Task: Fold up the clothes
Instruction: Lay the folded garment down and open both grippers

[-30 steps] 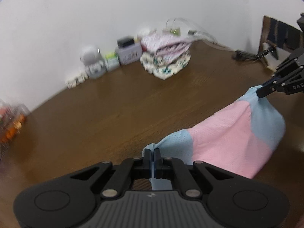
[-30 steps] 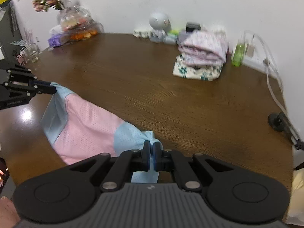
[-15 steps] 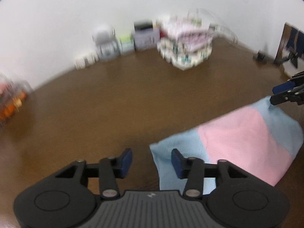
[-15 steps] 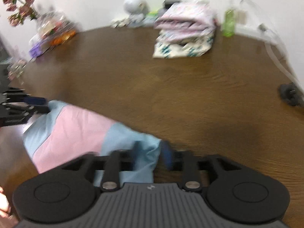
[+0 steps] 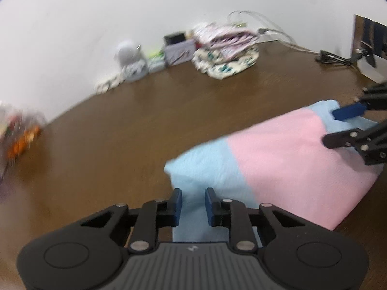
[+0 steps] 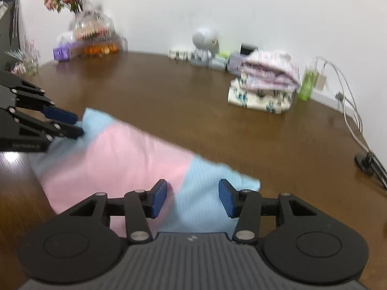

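Your left gripper (image 5: 193, 204) hovers over blue end of pink-and-blue garment (image 5: 278, 154), fingers spread, cloth visible in gap, nothing pinched. Your right gripper (image 6: 193, 198) over opposite blue end, fingers spread wide, also gripping nothing. Garment lies flat on brown wooden table (image 6: 193, 101), near front edge, pink band between two blue ends. Stack of folded clothes (image 6: 263, 84) sits far back near wall, well apart from garment. Green bottle (image 6: 306, 84) just beside stack. Flower vase (image 6: 84, 24) back left. Both views motion-blurred.
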Available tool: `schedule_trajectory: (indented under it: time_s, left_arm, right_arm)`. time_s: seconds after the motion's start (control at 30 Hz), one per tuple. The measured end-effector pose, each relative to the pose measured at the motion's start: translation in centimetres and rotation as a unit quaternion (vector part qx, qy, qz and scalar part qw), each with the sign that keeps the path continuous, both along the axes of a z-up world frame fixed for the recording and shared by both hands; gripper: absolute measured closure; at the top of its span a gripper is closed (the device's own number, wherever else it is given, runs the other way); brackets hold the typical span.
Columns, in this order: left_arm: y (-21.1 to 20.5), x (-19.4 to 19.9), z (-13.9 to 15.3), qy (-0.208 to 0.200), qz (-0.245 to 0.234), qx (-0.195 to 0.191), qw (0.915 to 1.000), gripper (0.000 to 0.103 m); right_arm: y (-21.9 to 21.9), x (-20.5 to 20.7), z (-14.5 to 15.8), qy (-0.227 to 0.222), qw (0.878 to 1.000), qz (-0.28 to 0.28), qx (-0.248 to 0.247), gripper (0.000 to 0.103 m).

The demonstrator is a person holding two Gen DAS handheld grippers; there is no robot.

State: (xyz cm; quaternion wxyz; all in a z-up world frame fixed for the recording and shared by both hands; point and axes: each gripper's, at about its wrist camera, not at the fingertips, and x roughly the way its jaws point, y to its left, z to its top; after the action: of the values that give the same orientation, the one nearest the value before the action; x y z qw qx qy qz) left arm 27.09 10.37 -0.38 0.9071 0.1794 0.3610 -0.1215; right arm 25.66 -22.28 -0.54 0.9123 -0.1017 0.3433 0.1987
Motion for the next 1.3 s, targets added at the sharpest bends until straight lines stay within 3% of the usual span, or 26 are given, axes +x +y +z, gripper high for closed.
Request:
schedule_trajectory:
  time_s: [0.13, 0.43, 0.57, 0.67, 0.73, 0.8, 0.83, 0.87, 0.9, 1.07, 1.3]
  left_arm:
    - [1.1, -0.3, -0.6, -0.001, 0.018, -0.015, 0.9997, 0.085]
    - [-0.3, -3.8, -0.9, -0.01, 0.005, -0.011, 0.9999, 0.09]
    - [-0.3, -6.5, -1.1, -0.015, 0.009, -0.029, 0.9994, 0.09]
    - [-0.8, -7.7, -1.2, -0.023, 0.01, -0.021, 0.9995, 0.088]
    - [-0.8, -8.4, -0.8, -0.034, 0.021, -0.025, 0.9989, 0.078]
    - [-0.5, -9.4, 0.0, -0.052, 0.039, -0.041, 0.997, 0.046]
    - [-0.3, -9.9, 0.4, -0.061, 0.048, -0.049, 0.9958, 0.037]
    - [-0.1, -10.4, 0.8, -0.069, 0.057, -0.057, 0.9943, 0.019]
    - [0.0, -10.9, 1.2, -0.078, 0.066, -0.065, 0.9926, 0.007]
    - [-0.5, -15.4, 2.8, -0.125, 0.086, -0.092, 0.9842, 0.0]
    - [-0.6, -19.0, 2.3, -0.1, 0.104, -0.142, 0.9792, 0.0]
  right_arm:
    - [-0.4, -0.3, -0.3, 0.007, 1.0, -0.008, 0.006, 0.054]
    - [-1.5, -2.8, -0.3, 0.013, 1.0, -0.016, 0.018, 0.05]
    - [-2.3, -5.0, -0.4, 0.014, 1.0, -0.015, 0.022, 0.043]
    - [-2.6, -6.7, -0.5, 0.008, 1.0, -0.014, 0.022, 0.036]
    - [-2.8, -7.4, -0.5, 0.005, 0.999, -0.023, 0.025, 0.024]
    - [-3.4, -8.2, -0.2, -0.002, 0.998, -0.038, 0.041, 0.017]
    - [-3.8, -8.8, 0.2, -0.01, 0.998, -0.044, 0.055, 0.014]
    - [-4.3, -9.4, 0.6, -0.018, 0.996, -0.049, 0.069, 0.001]
    - [-4.7, -10.1, 1.2, -0.029, 0.995, -0.058, 0.078, 0.0]
    - [-6.1, -12.8, 3.3, -0.045, 0.991, -0.095, 0.079, 0.0]
    - [-6.5, -14.6, 3.2, -0.032, 0.987, -0.136, 0.076, 0.0]
